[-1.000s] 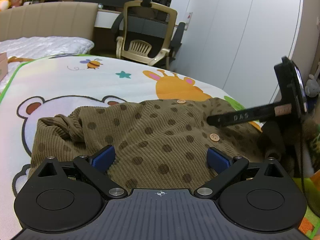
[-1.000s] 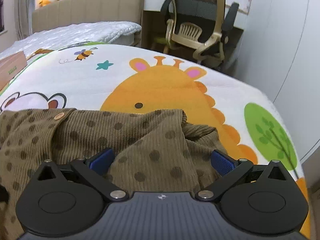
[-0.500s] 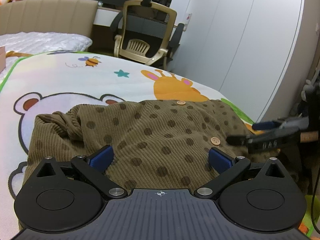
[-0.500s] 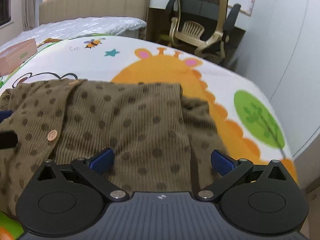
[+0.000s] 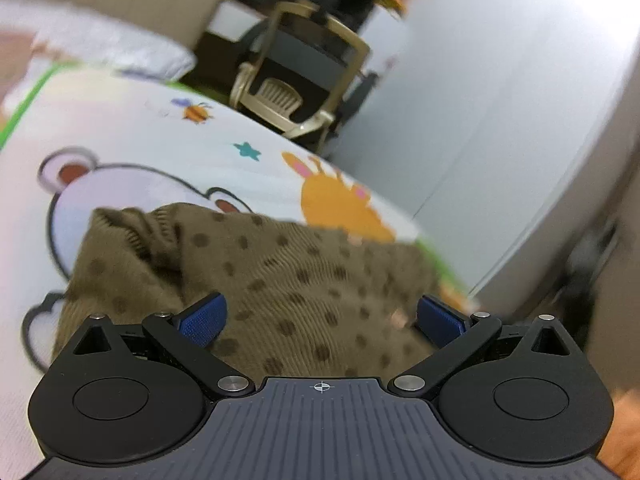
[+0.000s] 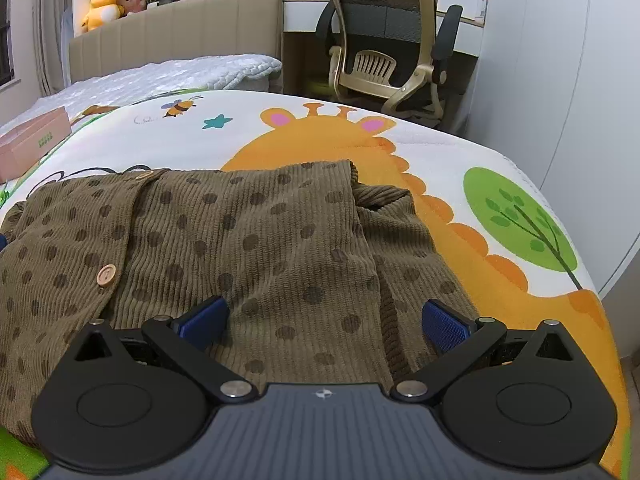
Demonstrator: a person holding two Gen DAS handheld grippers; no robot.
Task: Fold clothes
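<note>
Here, a brown dotted corduroy garment (image 6: pixel 248 240) spread flat on a cartoon-printed play mat (image 6: pixel 500 168), lying over the lower part of an orange giraffe print (image 6: pixel 332 136) and close beside a bear print (image 5: pixel 132 192). Two wooden buttons along the placket, the nearer button (image 6: pixel 106 275) left of centre in the right wrist view. Right sleeve (image 6: pixel 404 236) folded back alongside the body, its edge well short of the green tree print (image 6: pixel 520 220). Bare mat open beyond the collar end and out to the right; on the far side and at the right, the mat's edge curving off towards a white wardrobe (image 6: pixel 560 60).

Right gripper (image 6: pixel 323 322) low over the hem, blue pads spread wide, cloth showing between them, nothing pinched. Left gripper (image 5: pixel 322 320) likewise spread apart over the garment near the bunched left sleeve (image 5: pixel 132 240), nothing clamped.

Only one container in sight: a pink box (image 6: pixel 32 142) at the mat's far left edge, closed, contents not visible.

Sharp in the right wrist view only: the box, plush toys (image 6: pixel 110 2) on the shelf behind the beige headboard (image 6: pixel 176 36), the tree print. Left wrist view tilted and blurred with motion, buttons barely legible, though giving the bear print and the crumpled sleeve in full. Office chair (image 6: pixel 392 40) and white quilt (image 6: pixel 180 76) in both.
</note>
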